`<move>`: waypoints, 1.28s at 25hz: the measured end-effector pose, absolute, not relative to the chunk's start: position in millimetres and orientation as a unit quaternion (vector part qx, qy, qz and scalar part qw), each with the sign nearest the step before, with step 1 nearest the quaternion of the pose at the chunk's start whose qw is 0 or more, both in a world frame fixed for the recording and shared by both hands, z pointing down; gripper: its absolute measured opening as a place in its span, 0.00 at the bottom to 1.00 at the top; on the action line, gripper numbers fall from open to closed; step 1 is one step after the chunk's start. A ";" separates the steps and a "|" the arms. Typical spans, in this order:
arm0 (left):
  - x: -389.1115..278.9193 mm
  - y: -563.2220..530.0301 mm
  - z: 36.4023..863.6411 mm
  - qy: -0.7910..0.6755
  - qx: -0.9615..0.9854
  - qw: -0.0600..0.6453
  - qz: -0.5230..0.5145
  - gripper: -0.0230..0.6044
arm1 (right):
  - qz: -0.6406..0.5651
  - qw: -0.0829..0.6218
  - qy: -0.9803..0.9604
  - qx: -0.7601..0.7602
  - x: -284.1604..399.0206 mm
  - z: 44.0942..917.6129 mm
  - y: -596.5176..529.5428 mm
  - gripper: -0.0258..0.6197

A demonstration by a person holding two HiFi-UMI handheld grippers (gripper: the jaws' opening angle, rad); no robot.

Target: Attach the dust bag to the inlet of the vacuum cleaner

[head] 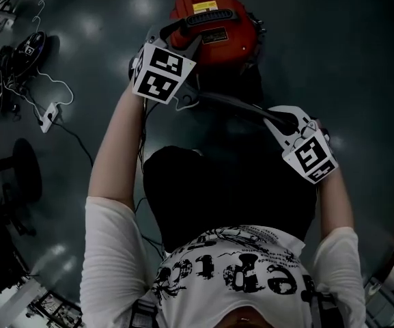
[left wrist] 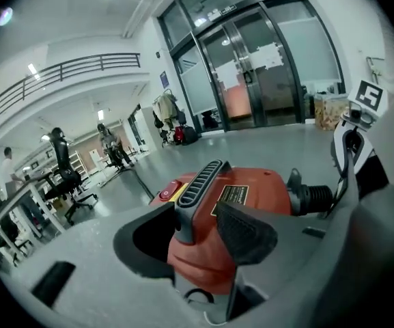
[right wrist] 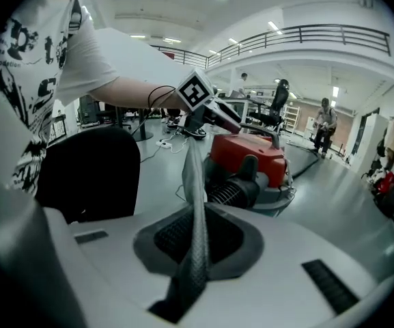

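The red vacuum cleaner [head: 214,22] stands on the dark floor ahead of me. My left gripper [head: 176,39] is over its top, and its jaws [left wrist: 200,224] stand open on either side of the black handle [left wrist: 197,183] without pressing it. The black corrugated inlet [right wrist: 229,193] sticks out of the vacuum's side toward me. My right gripper [head: 278,119] is shut on a grey mesh strip [right wrist: 195,210] of the dust bag, which runs up toward the left gripper's marker cube [right wrist: 195,91]. The black dust bag [head: 231,190] hangs in front of my body.
A white power strip [head: 48,117] with its cable lies on the floor to the left, near a dark stool base [head: 19,169]. Office chairs and people [left wrist: 63,166] are far back in the hall. Glass doors [left wrist: 265,67] stand beyond the vacuum.
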State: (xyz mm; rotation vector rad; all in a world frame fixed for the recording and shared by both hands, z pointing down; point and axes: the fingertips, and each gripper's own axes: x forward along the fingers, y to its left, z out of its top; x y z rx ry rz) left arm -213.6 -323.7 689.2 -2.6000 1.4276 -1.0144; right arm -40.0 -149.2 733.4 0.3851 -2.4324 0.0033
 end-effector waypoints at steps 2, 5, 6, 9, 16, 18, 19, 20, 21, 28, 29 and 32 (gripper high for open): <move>-214.7 -329.8 688.5 0.447 -0.826 0.023 -0.344 0.32 | -0.010 0.340 -0.930 0.139 -40.4 731.7 -152.0 0.08; -218.3 -340.1 689.5 0.437 -0.817 0.053 -0.372 0.32 | -0.036 0.352 -0.927 0.125 -42.4 731.3 -155.6 0.08; -215.9 -343.9 691.9 0.430 -0.819 0.058 -0.377 0.32 | -0.039 0.353 -0.927 0.122 -42.4 732.6 -156.4 0.08; -203.6 -356.5 701.5 0.404 -0.828 0.059 -0.384 0.32 | -0.047 0.352 -0.928 0.116 -42.3 737.5 -159.2 0.08; -188.9 -362.7 694.7 0.362 -0.858 0.118 -0.344 0.29 | -0.081 0.350 -0.928 0.100 -39.9 742.0 -169.5 0.08; -187.1 -360.9 693.8 0.342 -0.866 0.108 -0.349 0.29 | -0.086 0.350 -0.928 0.094 -37.8 743.4 -172.1 0.08; -186.6 -360.4 694.7 0.332 -0.869 0.099 -0.352 0.29 | -0.086 0.350 -0.928 0.092 -37.0 744.2 -174.5 0.08; -186.0 -360.3 695.9 0.323 -0.874 0.088 -0.353 0.28 | -0.087 0.350 -0.928 0.091 -36.5 745.0 -177.0 0.08; -185.2 -360.2 696.7 0.316 -0.879 0.078 -0.350 0.28 | -0.089 0.351 -0.928 0.091 -36.2 745.5 -179.3 0.08; -183.6 -359.0 692.4 0.302 -0.891 0.056 -0.334 0.28 | -0.149 0.382 -0.908 0.081 -39.2 741.3 -186.2 0.10; -183.4 -358.9 694.2 0.300 -0.891 0.056 -0.336 0.28 | -0.160 0.390 -0.904 0.076 -40.7 742.7 -186.1 0.10; -182.3 -358.4 698.9 0.295 -0.892 0.059 -0.339 0.27 | -0.197 0.407 -0.889 0.067 -42.3 747.7 -186.3 0.11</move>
